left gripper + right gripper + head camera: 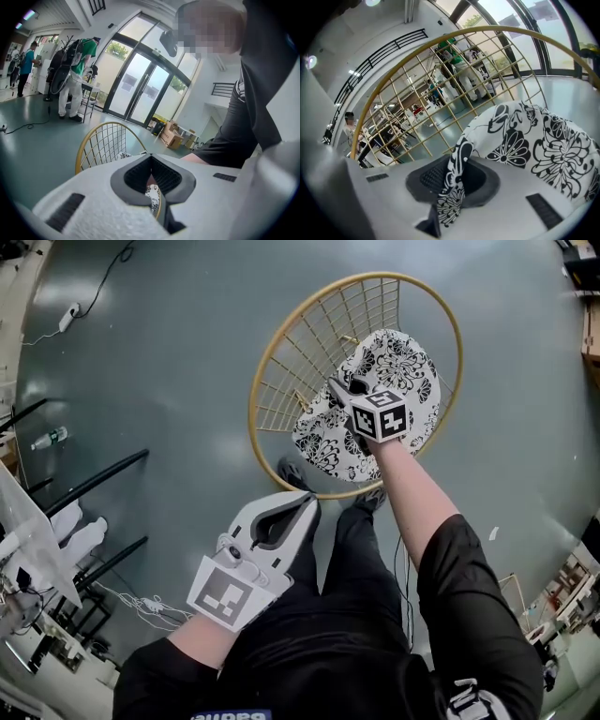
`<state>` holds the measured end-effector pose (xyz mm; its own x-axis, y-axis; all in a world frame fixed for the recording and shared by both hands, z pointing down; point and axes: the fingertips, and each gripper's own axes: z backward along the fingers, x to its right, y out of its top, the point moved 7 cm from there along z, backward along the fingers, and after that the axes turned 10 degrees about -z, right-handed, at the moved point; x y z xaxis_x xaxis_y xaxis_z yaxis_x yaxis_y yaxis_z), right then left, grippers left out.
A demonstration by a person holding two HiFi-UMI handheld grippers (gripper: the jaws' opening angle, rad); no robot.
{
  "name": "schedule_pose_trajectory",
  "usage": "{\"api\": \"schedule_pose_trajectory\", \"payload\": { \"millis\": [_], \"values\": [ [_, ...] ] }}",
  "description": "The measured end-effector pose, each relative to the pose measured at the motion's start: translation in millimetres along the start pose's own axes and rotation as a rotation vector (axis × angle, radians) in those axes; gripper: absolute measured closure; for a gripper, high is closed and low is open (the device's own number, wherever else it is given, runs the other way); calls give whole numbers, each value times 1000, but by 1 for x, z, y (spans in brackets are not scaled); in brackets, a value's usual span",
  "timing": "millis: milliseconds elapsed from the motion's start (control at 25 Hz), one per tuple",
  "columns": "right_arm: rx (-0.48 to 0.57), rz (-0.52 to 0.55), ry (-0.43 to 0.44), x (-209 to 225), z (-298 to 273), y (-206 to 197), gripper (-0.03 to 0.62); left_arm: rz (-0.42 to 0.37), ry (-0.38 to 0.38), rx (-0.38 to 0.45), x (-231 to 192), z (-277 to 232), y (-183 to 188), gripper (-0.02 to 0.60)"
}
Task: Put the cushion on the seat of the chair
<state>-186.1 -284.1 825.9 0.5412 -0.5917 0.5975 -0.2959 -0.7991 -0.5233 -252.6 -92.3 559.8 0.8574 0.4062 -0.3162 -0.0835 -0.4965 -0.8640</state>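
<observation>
A round gold wire chair point(281, 343) stands on the grey floor in front of me. The black-and-white floral cushion point(394, 371) lies tilted inside its bowl, against the right side. My right gripper point(339, 390) is shut on the cushion's near-left edge. In the right gripper view a fold of the cushion point(543, 145) is pinched between the jaws of the right gripper point(457, 159), with the chair's wire back point(440, 70) behind it. My left gripper point(309, 505) hangs low by my legs, short of the chair, shut and empty. The left gripper view shows the chair point(101, 140) ahead.
Black metal rails point(94, 482) and loose cables point(150, 606) lie on the floor at the left, with a bottle point(47, 439) further out. My own legs point(356, 549) stand right at the chair's near rim. People point(75, 79) and cardboard boxes point(171, 136) are far off by the glass doors.
</observation>
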Motion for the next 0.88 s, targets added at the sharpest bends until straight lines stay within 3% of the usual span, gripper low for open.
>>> {"api": "schedule_pose_trajectory", "payload": {
  "millis": [200, 440, 520, 880],
  "values": [
    [-2, -34, -25, 8, -24, -6, 544, 24, -6, -20, -12, 12, -15, 565],
    [-7, -101, 29, 4, -30, -3, 359, 31, -3, -40, -4, 26, -17, 565],
    [-15, -115, 41, 2, -28, -2, 328, 29, 4, -34, -1, 30, -14, 565],
    [39, -137, 70, -31, 51, 10, 319, -73, 0, 23, 31, 50, 20, 565]
  ]
}}
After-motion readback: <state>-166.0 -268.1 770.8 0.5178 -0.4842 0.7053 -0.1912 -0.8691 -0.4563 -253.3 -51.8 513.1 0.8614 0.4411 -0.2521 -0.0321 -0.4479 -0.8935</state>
